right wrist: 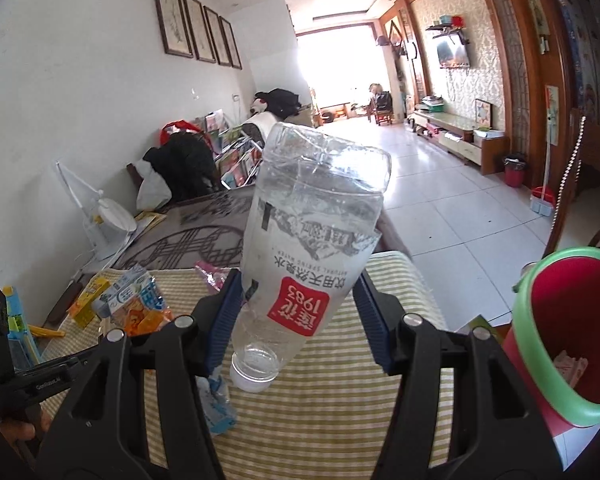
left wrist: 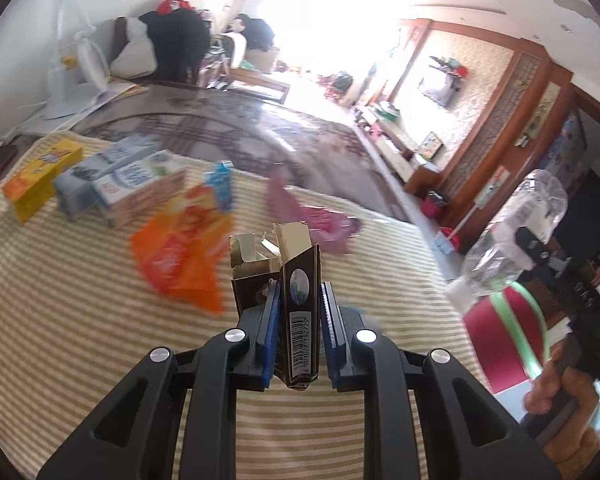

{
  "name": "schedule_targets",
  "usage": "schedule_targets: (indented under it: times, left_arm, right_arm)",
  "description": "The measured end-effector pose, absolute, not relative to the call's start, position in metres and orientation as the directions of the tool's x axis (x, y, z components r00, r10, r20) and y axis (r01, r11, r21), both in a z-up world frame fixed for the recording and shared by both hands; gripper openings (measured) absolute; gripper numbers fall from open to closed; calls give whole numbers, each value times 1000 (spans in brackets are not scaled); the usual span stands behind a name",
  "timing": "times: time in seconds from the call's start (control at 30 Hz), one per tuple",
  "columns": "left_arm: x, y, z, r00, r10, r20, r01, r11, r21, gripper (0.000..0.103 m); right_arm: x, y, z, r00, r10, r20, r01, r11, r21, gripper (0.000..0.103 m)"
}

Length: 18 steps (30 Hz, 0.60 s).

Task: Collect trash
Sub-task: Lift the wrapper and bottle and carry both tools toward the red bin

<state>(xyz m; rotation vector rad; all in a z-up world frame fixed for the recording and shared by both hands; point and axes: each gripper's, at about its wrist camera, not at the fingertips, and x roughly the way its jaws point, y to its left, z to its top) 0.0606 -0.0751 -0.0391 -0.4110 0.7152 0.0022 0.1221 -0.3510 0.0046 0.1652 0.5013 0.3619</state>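
Left hand-held gripper (left wrist: 300, 312) clamped on brown carton (left wrist: 296, 280); right hand-held gripper (right wrist: 296, 308) grips clear bottle (right wrist: 312, 236), seemingly crushed.

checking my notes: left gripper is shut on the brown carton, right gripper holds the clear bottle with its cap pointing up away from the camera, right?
Not quite. The left gripper is indeed shut on the brown carton, and the right gripper does hold the clear bottle. But the bottle is upside down: its white cap points down toward the camera, as the right wrist view shows.
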Motion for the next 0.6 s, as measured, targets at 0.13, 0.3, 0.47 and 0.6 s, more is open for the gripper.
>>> schedule_targets:
  times: [0.13,0.3,0.47,0.6]
  left_arm:
    - [66,-100,-32,762,-184,-621,-103,912,-397,17]
    - [77,-129,-25,757,-219,-616,-51,920,-389,17]
    - [84,-156,-20,758,-254,-601,-7,918,-396,17]
    - [85,-179,-17,749,-279,-601,32,921,-388,17]
  right_arm:
    - [120,-363,7,825,368,-429,-279,925,256,55]
    - [119,-386,9,841,344,-418,-241,929,280,55]
    - [120,-410,8,850,325,-415,-195,925,325,55]
    - [118,-426,10,862,302,-407,-164,926,340,55]
